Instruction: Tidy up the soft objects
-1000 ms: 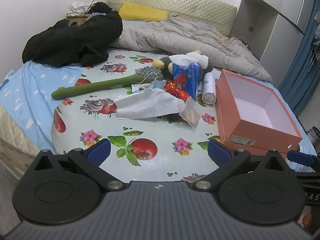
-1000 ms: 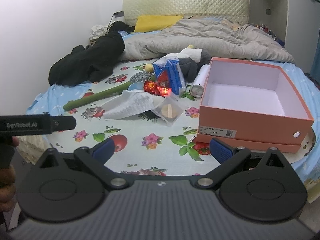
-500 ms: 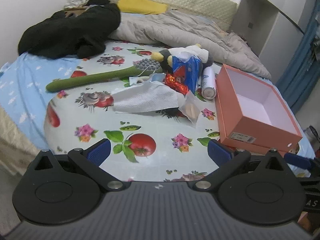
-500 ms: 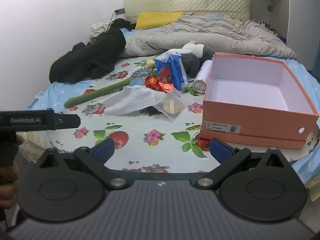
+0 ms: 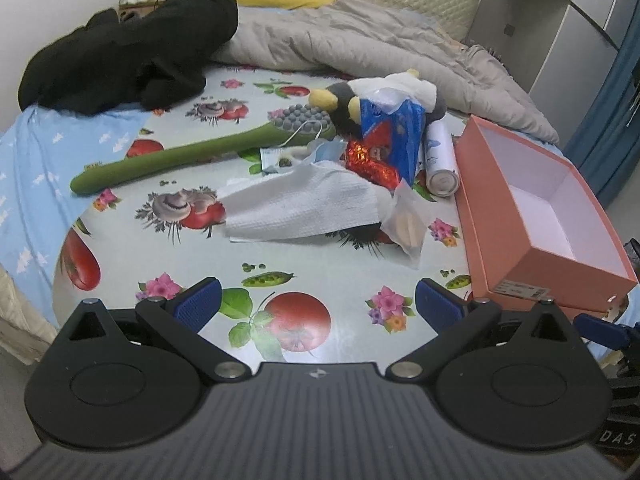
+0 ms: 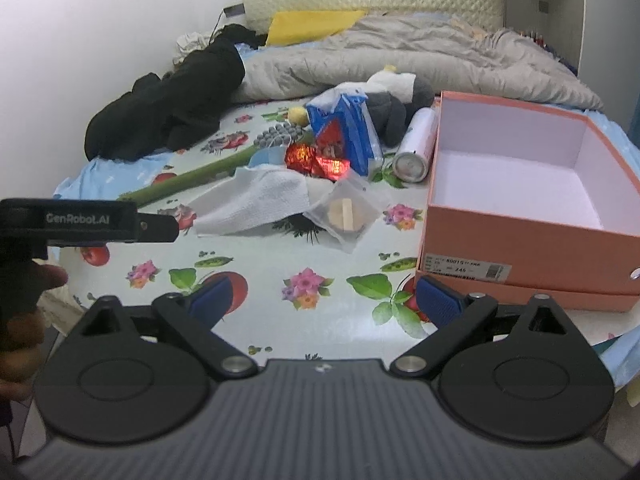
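Observation:
A pile of small things lies mid-table on the fruit-print cloth: a white paper towel [image 5: 304, 206] [image 6: 260, 200], a long green plush [image 5: 188, 156] [image 6: 196, 178], a grey-and-white plush toy [image 5: 396, 88] [image 6: 390, 100], a blue tissue pack [image 5: 394, 136] [image 6: 346, 136], a red foil wrapper [image 5: 370, 162] [image 6: 316, 160] and a clear bag [image 5: 406, 226] [image 6: 346, 214]. An empty orange box [image 5: 532, 236] [image 6: 516, 236] stands to their right. My left gripper [image 5: 318, 306] and right gripper [image 6: 322, 300] are both open with nothing between the fingers, near the table's front edge, well short of the pile.
A white spray can [image 5: 440, 156] [image 6: 414, 148] lies between the pile and the box. Black clothes [image 5: 128, 48] [image 6: 168, 116] and a grey quilt [image 5: 368, 40] [image 6: 400, 52] lie on the bed behind. The left tool's body [image 6: 84, 222] and a hand [image 6: 24, 308] fill the right view's left edge.
Both grippers have moved forward toward the table, so the pile and the box look larger. Both stay open and nothing on the table has moved.

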{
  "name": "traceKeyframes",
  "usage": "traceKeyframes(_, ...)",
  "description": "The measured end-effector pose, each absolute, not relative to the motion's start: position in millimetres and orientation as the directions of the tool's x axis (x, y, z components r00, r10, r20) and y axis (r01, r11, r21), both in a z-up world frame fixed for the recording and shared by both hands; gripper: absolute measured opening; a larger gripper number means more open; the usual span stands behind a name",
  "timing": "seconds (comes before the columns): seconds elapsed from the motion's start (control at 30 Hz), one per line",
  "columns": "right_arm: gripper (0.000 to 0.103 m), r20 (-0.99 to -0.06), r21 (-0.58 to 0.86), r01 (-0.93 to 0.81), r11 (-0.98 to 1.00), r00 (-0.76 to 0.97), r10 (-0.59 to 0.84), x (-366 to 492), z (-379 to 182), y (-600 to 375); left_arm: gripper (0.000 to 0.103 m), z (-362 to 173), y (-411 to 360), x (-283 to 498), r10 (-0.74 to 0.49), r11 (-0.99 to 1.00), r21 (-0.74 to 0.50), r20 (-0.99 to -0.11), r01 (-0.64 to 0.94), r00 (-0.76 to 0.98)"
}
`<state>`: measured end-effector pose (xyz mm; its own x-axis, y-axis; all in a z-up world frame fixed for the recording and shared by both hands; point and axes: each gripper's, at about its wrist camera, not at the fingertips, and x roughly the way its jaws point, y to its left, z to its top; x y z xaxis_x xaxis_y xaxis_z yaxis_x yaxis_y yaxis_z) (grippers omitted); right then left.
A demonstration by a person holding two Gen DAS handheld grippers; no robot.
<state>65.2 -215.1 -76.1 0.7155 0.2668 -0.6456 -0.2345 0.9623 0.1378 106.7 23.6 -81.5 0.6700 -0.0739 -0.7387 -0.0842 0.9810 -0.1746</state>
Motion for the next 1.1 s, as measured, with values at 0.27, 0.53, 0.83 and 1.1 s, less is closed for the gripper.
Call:
traceKeyframes(0.27, 0.099, -0.663, 0.13, -0.25, 0.96, 0.698, 0.271, 81, -91, -206, 0.103, -105, 38, 131, -0.134, 0.97, -0.232, -0.755, -0.071, 0.641)
traceKeyframes(0.53, 0.099, -0.662, 0.078, -0.295, 0.952, 0.699, 0.271, 114, -106, -181, 0.103, -125, 44, 175, -0.093, 0.988, -0.15, -0.778, -0.04, 0.622)
traceKeyframes(0.83, 0.094, -0.679, 0.072, -0.312, 0.947, 0.68, 0.276, 154, -122, -164, 0.103, -141, 58, 216, -0.106, 0.988, -0.152, -0.79, -0.025, 0.604)
traceKeyframes(1.1, 0.075, -0.71, 0.039, -0.317, 0.948, 0.658, 0.25, 199, -147, -155, 0.103, -160, 72, 265, -0.081, 0.996, -0.094, -0.793, 0.01, 0.604)
